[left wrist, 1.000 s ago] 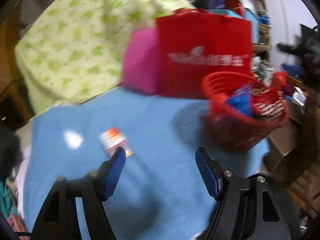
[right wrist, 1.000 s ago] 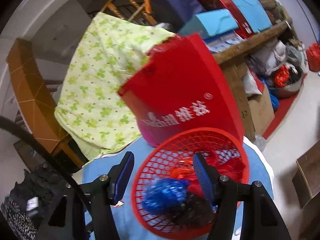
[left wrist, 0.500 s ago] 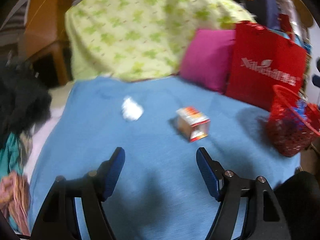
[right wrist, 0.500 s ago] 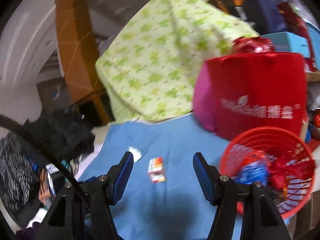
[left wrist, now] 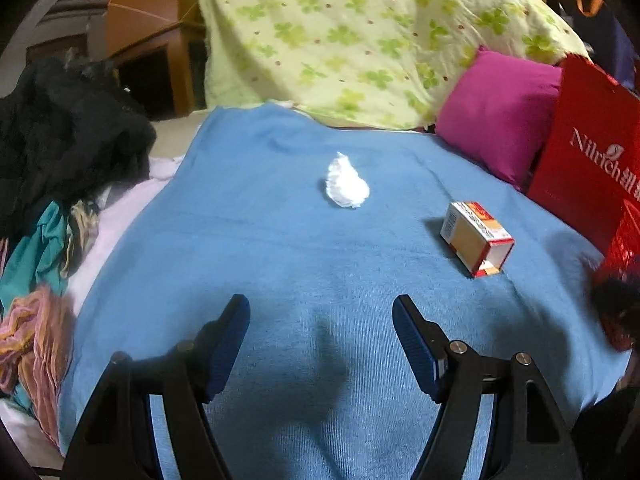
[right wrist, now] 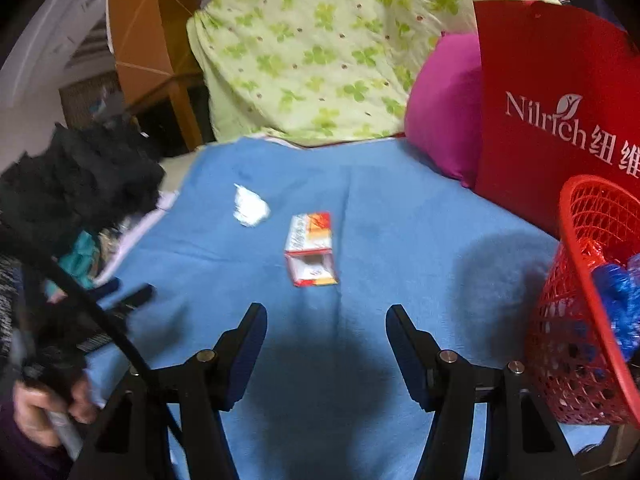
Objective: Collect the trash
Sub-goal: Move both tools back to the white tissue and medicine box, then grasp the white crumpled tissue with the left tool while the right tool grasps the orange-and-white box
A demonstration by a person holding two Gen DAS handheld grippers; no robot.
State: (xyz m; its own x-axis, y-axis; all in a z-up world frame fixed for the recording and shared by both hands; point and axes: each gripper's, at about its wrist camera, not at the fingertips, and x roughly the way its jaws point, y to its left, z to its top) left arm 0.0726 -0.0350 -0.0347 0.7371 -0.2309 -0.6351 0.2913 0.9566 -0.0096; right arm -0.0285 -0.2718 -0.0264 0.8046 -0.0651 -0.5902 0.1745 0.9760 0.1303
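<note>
A crumpled white tissue point(left wrist: 346, 185) point(right wrist: 249, 209) lies on the blue blanket point(left wrist: 280, 264) point(right wrist: 392, 232). To its right rests a small red-and-white carton point(left wrist: 476, 236) point(right wrist: 311, 250), one end open. A red mesh basket point(right wrist: 588, 304) point(left wrist: 622, 236) with blue and red wrappers inside stands at the blanket's right edge. My left gripper point(left wrist: 321, 310) hovers open over the blanket, well short of the tissue. My right gripper point(right wrist: 326, 318) is open too, with the carton just ahead of its fingers. Neither holds anything.
A red paper bag point(right wrist: 552, 104) and a magenta pillow point(left wrist: 500, 112) lean at the back right, before a green floral quilt point(left wrist: 360, 32). Dark clothes point(left wrist: 60, 140) pile up at the left. A hand point(right wrist: 44, 408) holding the other gripper shows at lower left.
Both views swung left, away from the basket and red bag, toward the middle of the blanket. The tissue and carton now lie ahead of the grippers. Both stayed open and empty.
</note>
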